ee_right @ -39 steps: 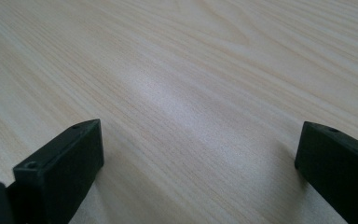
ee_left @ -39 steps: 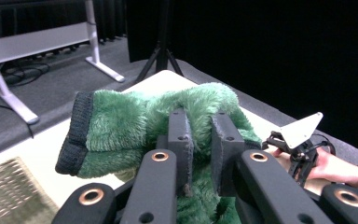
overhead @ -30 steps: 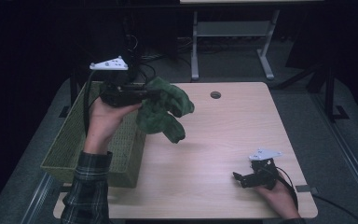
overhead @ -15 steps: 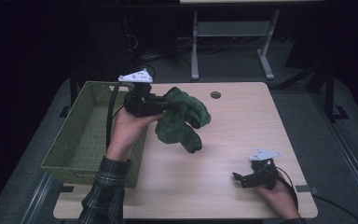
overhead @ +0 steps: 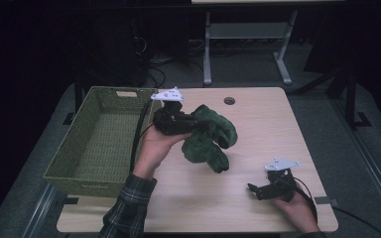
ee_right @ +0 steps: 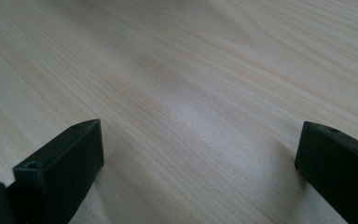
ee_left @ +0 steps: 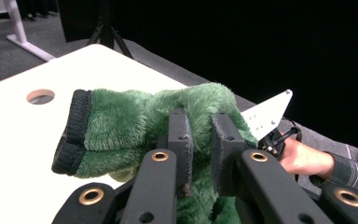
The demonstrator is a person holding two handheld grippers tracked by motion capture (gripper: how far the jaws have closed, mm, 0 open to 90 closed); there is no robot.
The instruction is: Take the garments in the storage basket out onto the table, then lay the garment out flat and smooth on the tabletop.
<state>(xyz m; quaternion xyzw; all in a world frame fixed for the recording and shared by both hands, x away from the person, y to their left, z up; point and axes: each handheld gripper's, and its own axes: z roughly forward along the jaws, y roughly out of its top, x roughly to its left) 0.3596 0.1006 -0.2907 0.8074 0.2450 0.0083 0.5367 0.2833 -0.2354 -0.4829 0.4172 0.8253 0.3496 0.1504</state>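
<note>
Green plush glove (overhead: 209,139), clenched in left claw (overhead: 198,126), has moved from basket (overhead: 99,136) down toward table (overhead: 258,124); right claw (overhead: 254,188) released, idle.

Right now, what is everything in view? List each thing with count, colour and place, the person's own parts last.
fuzzy garment: one, green with a dark knit cuff, held above the middle of the table, hanging from the left gripper.
basket: one, olive-green woven, on the table's left side, nothing seen inside.
table: one, light wood, with a round hole near its far edge.
metal frame: one, pale grey, on the floor beyond the table.
left gripper: one, black, fingers clamped on the fuzzy garment.
right gripper: one, black, fingers wide apart, low over the table's near right corner.
</note>
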